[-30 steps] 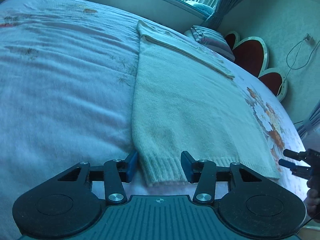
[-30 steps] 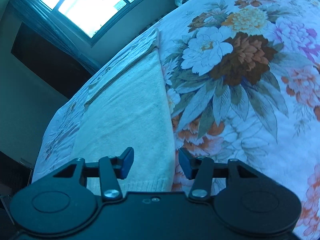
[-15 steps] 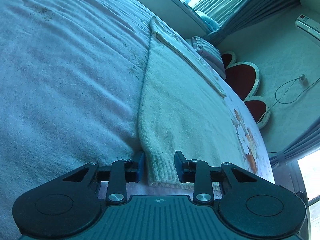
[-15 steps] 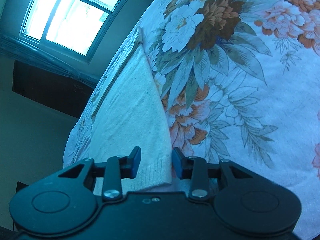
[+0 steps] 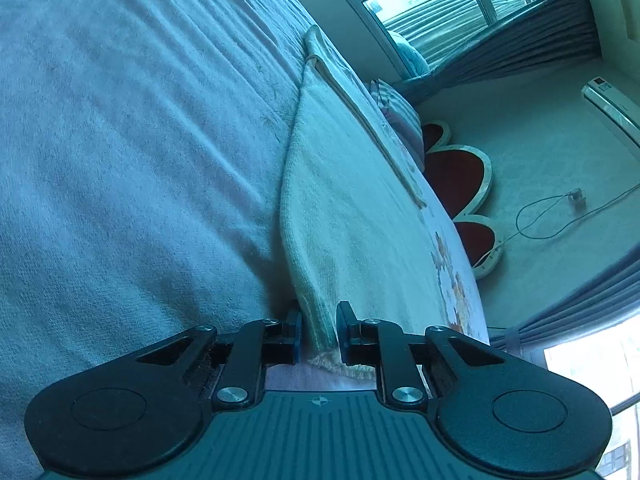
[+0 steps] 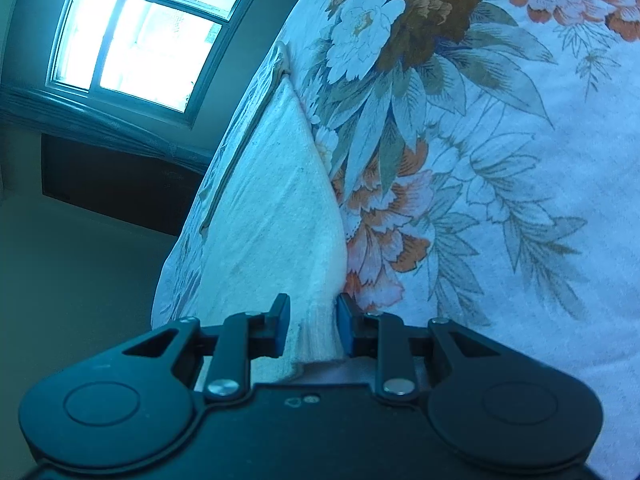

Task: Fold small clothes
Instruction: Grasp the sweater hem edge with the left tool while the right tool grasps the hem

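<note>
Cream knit sweater lies flat on the bed w/ floral bedspread, stretching away from both tools toward the window end. Left gripper sits at the near left corner of the ribbed hem; hem edge is bunched up btwn the two blue pads, both pressing the knit, so it's clamped on the sweater. Fabric rises from the bed into the jaws, a shadowed fold just left of it. Right gripper is at the near right corner of the same hem; pads are narrowed w/ the ribbed edge gathered btwn them. Right pad touches the cloth, left pad looks just beside it w/ a thin gap, so full grip can't be confirmed. A sleeve lies folded along the sweater's far side. Striped pillow & red scalloped headboard sit beyond it.
</note>
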`<state>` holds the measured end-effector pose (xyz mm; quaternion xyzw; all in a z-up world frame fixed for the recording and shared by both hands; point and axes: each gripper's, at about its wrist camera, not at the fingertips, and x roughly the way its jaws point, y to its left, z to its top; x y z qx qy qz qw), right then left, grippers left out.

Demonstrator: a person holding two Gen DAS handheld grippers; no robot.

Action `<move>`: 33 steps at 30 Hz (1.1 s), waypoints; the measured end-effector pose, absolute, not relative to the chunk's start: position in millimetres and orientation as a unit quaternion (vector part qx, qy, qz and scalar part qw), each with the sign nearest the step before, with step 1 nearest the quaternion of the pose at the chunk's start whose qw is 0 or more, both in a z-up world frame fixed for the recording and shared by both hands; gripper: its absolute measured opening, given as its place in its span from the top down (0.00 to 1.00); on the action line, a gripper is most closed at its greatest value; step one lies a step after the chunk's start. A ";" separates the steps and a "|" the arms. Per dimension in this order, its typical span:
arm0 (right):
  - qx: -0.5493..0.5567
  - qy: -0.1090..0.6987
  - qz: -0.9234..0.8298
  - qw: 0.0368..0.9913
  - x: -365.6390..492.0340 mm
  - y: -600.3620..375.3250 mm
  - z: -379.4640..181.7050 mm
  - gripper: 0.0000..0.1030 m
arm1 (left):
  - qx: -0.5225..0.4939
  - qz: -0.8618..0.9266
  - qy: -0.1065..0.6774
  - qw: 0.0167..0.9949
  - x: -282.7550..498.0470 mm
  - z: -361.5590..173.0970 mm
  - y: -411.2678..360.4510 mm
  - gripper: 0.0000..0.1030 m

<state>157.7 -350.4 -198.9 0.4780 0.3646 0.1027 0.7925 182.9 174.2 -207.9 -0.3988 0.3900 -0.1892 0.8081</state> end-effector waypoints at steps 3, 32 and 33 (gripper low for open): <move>0.497 0.358 0.097 0.784 151.9 -355.6 -203.0 0.76 | -0.407 -0.188 0.388 0.805 184.2 -211.6 173.6 0.83; 0.514 0.364 0.140 0.764 169.8 -350.6 -216.1 0.80 | -0.443 -0.217 0.375 0.785 191.1 -229.2 184.9 0.83; 0.516 0.363 0.140 0.763 169.2 -351.0 -216.9 0.82 | -0.442 -0.216 0.375 0.786 191.1 -229.1 184.4 0.83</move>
